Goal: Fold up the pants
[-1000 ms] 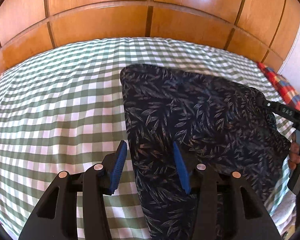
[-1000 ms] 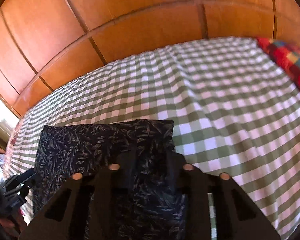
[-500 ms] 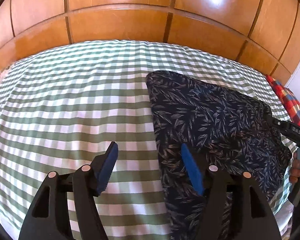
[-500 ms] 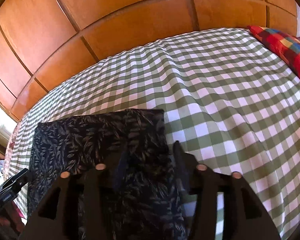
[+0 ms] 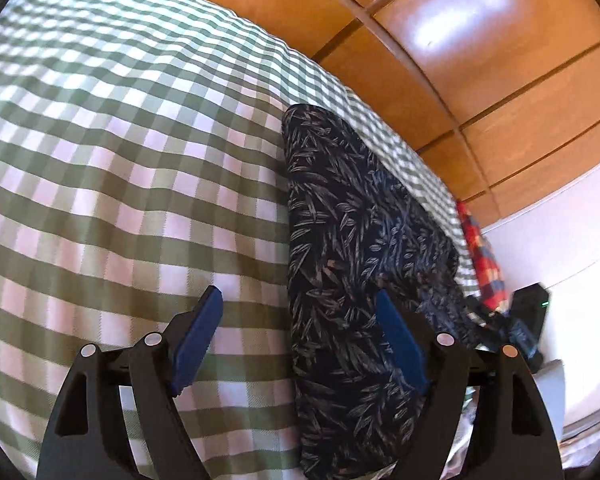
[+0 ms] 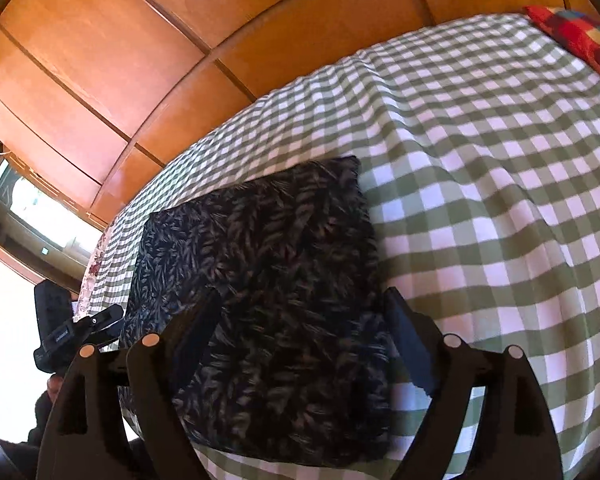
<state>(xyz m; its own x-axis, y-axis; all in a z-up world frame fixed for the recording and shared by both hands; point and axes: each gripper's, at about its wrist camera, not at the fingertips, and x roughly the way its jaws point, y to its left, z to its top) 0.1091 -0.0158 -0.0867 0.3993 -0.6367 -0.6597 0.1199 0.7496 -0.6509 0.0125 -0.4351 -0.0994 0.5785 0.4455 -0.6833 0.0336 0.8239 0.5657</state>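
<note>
No readable text in these views.
There is small white print on the black body of the left gripper (image 6: 66,336) in the right wrist view, but it is too small and blurred to read.

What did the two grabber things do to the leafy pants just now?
Both have just been opening. The right gripper, which was pinched shut on the pants a second ago, let go; its jaws now stand wide over the cloth. The left gripper widened too and tilted sideways, straddling the pants' edge without pressing. The pants stayed folded flat on the checked bedspread.
</note>
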